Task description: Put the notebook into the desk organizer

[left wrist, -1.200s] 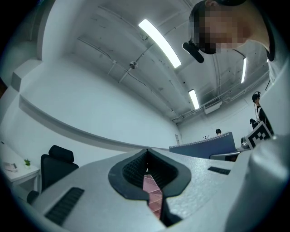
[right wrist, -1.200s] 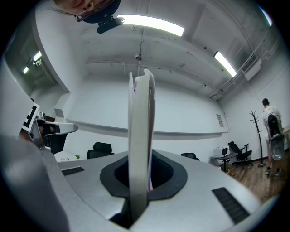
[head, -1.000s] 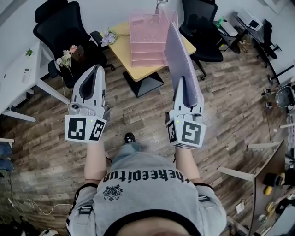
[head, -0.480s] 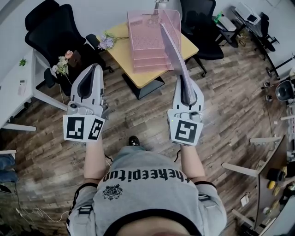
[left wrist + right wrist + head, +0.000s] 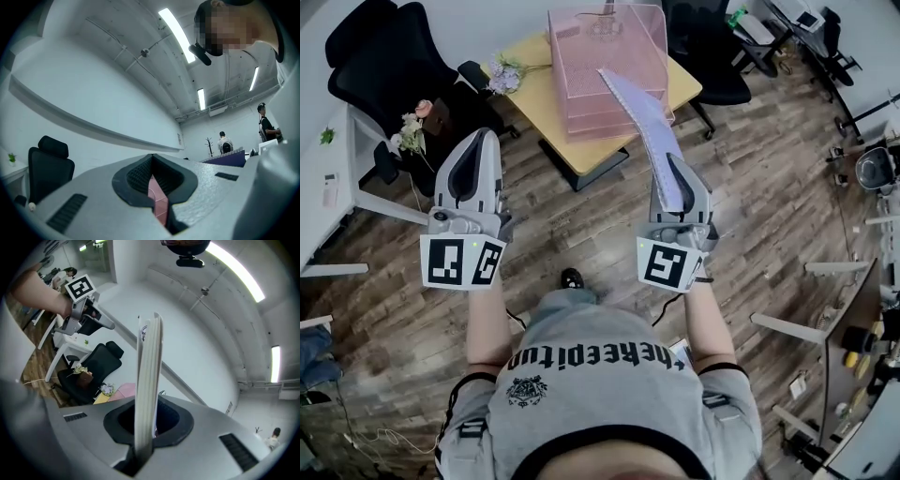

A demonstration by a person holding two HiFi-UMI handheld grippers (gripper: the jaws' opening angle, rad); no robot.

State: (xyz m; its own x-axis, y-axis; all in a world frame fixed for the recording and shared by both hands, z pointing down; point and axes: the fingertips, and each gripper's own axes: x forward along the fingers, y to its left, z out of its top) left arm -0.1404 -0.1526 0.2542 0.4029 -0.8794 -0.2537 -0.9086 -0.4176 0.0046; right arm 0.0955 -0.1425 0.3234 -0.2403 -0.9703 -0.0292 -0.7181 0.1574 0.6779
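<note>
A pink desk organizer (image 5: 605, 56) of stacked trays stands on a small yellow table (image 5: 536, 94) ahead of me. My right gripper (image 5: 675, 167) is shut on the near end of a lavender notebook (image 5: 645, 127). The notebook is held on edge and slants forward and left, with its far corner over the organizer's front right. In the right gripper view the notebook (image 5: 149, 380) rises edge-on from between the jaws, and a bit of the organizer (image 5: 123, 391) shows behind. My left gripper (image 5: 481, 141) is held level at the left, shut with nothing in it, short of the table.
Black office chairs (image 5: 370, 47) (image 5: 708, 52) flank the table. A small bunch of flowers (image 5: 501, 73) lies on the table's left end, and another sits by a white desk (image 5: 333, 183) at the far left. Shelving (image 5: 853, 347) stands at the right on the wood floor.
Both grippers and I have moved forward towards the table. The notebook has tipped from pointing straight ahead to slanting left, its far end now over the organizer.
</note>
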